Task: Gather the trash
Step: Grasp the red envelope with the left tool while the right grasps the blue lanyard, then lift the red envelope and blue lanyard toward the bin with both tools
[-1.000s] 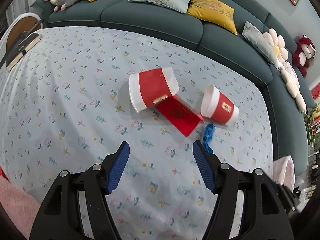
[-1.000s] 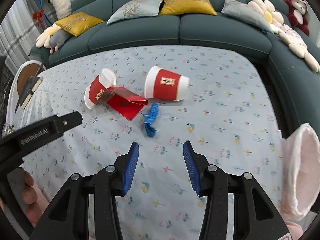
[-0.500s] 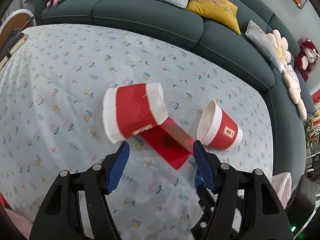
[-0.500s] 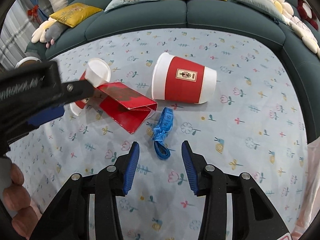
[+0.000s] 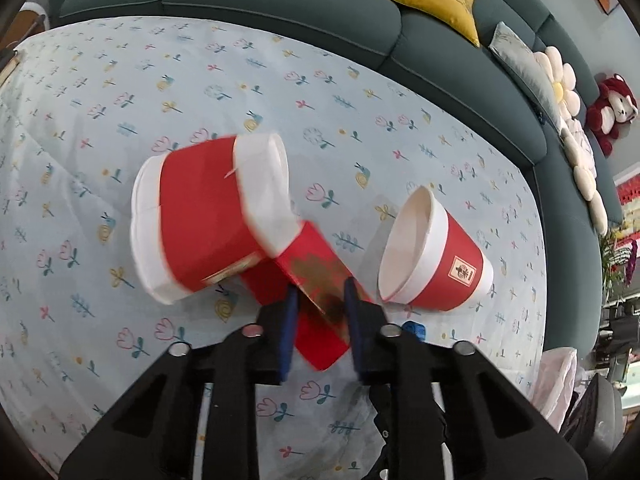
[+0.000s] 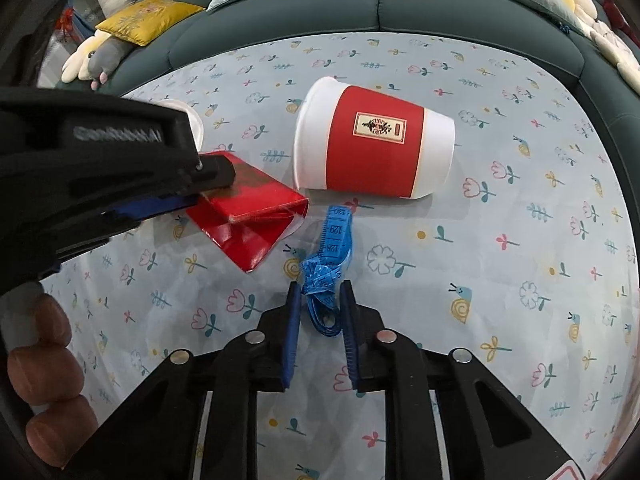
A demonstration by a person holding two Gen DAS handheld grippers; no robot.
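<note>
A folded red paper envelope [image 5: 316, 280] lies on the flowered cloth between two tipped red-and-white paper cups [image 5: 208, 216] [image 5: 436, 260]. My left gripper [image 5: 318, 300] is shut on the envelope's raised flap; it shows from the side in the right wrist view [image 6: 192, 196], over the envelope [image 6: 248, 216]. A blue tape measure [image 6: 326, 272] lies crumpled in front of the right-hand cup [image 6: 372, 144]. My right gripper [image 6: 320, 300] has closed around the tape's near end, its pads [image 6: 294, 320] beside the tape.
The table's flowered cloth [image 5: 120, 100] spreads left and back. A dark green sofa [image 5: 280, 4] with yellow and grey cushions curves behind. A pale pink bag [image 5: 556, 376] sits at the right edge. Plush toys line the sofa's right end.
Both grippers moved forward and down and closed: the left onto the red envelope, the right around the blue tape measure. The left cup shifted slightly.
</note>
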